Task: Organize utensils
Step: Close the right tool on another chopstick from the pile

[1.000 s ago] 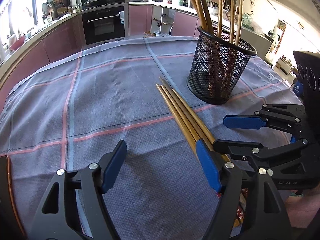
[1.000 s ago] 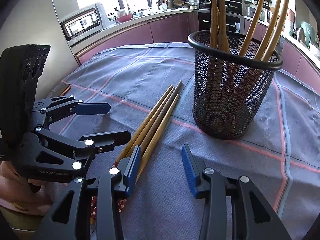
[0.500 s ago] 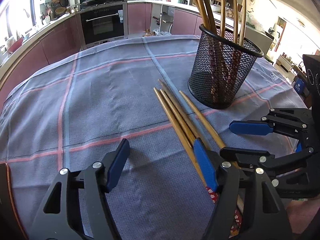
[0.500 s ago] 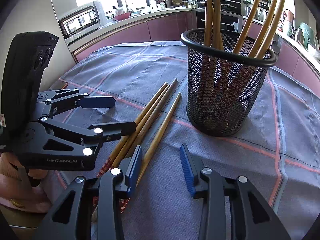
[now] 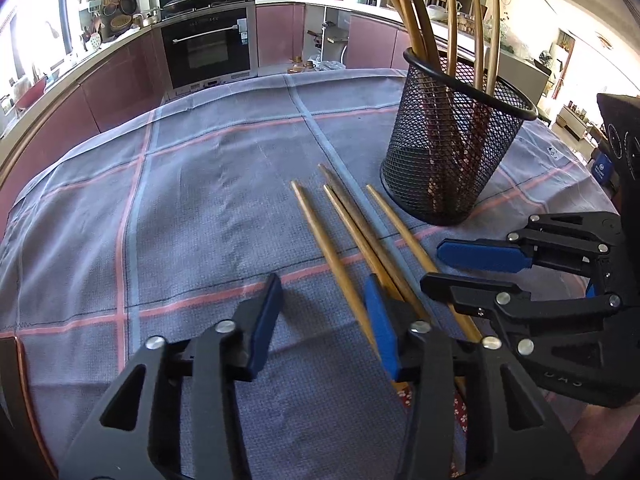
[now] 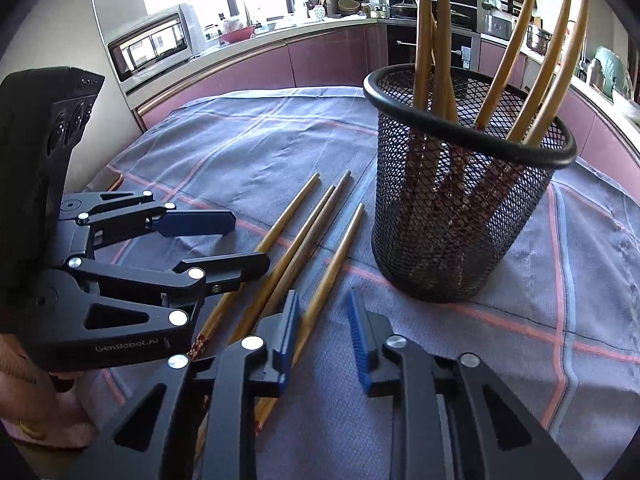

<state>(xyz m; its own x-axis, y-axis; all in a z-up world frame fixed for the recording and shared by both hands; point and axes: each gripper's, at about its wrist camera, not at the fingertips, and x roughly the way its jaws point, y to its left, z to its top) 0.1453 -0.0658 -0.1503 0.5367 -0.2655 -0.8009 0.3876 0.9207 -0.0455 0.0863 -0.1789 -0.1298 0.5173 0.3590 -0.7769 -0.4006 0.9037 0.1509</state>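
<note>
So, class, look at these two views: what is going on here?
A person holds a gripper in each hand over four loose chopsticks that lie on a cloth beside a mesh cup already holding several. The left gripper and the right gripper sit low at the sticks' near ends. Their jaws have just been closing, each seemingly with a stick in its gap, but neither grips one yet.

Cloth (image 5: 200, 208) on the counter is showing grey-blue with a check of pink and pale blue stripes. Loose chopsticks (image 5: 340, 248) are reading golden-brown wood, their butt ends dark red with small white flowers; mesh holder (image 5: 452, 148) is showing black. Gripper pads (image 6: 290, 330) are showing blue on black frames.
</note>
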